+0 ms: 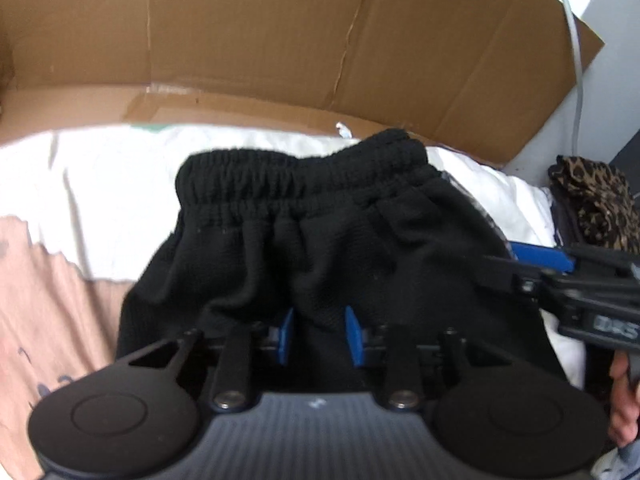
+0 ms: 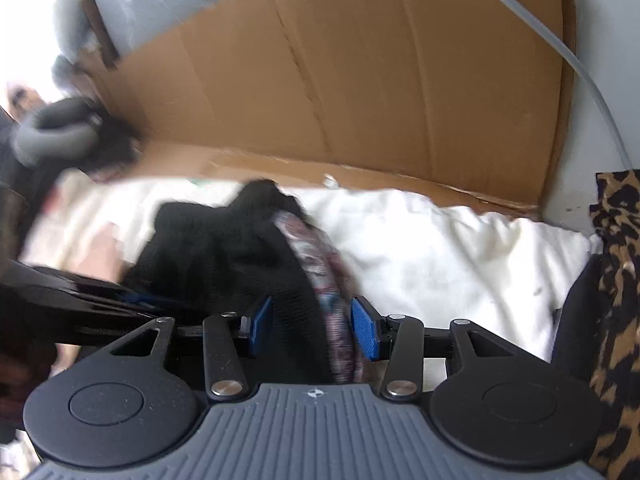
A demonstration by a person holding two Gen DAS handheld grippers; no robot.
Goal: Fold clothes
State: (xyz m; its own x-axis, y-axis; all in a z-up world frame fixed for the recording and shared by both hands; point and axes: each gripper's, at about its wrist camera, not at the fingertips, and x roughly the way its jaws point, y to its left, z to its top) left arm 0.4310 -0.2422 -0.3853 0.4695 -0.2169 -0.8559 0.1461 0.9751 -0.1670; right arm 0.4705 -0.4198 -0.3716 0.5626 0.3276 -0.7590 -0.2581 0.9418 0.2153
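I have each tool, left (image 1: 320,334) and right (image 2: 312,330), pinching the black shorts (image 1: 320,232), though blur suggests the right's thick bite could slip.

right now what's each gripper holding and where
Both hold the black shorts. The left gripper pinches the fabric at the end away from the waistband; the right gripper pinches a side edge.
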